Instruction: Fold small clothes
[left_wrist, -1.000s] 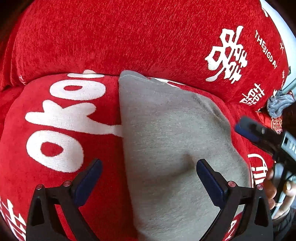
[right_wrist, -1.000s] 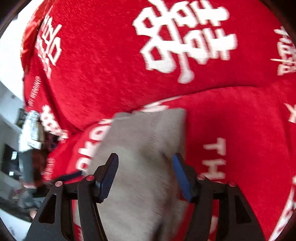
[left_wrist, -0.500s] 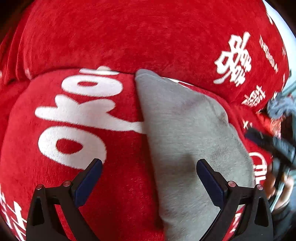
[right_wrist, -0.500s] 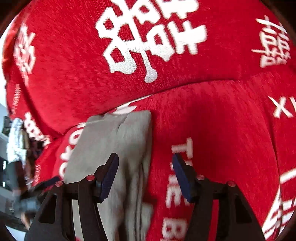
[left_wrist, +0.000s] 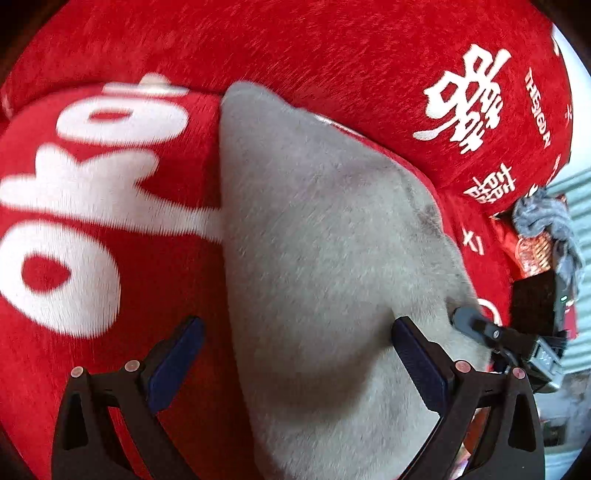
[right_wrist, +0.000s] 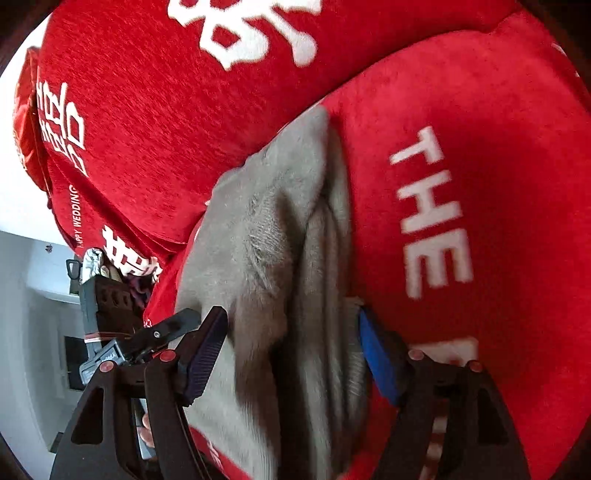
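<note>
A folded grey garment (left_wrist: 325, 258) lies on a red sofa seat cushion with white lettering (left_wrist: 92, 206). My left gripper (left_wrist: 295, 365) is open, its fingers straddling the garment's near left part just above it. In the right wrist view the same garment (right_wrist: 266, 236) shows stacked folded layers along its right edge. My right gripper (right_wrist: 295, 350) is open, its jaws on either side of the garment's near end, with the layered edge lying between them. The right gripper's tip (left_wrist: 476, 325) shows at the garment's right edge in the left wrist view.
The red sofa backrest (left_wrist: 332, 48) rises right behind the garment. A crumpled grey cloth (left_wrist: 543, 218) and a red packet (left_wrist: 528, 251) lie at the sofa's right end. The left gripper's body (right_wrist: 147, 336) shows to the garment's left.
My left gripper has shifted right over the garment. My right gripper has rolled and moved in low, so the garment's layered edge now lies between its open jaws.
</note>
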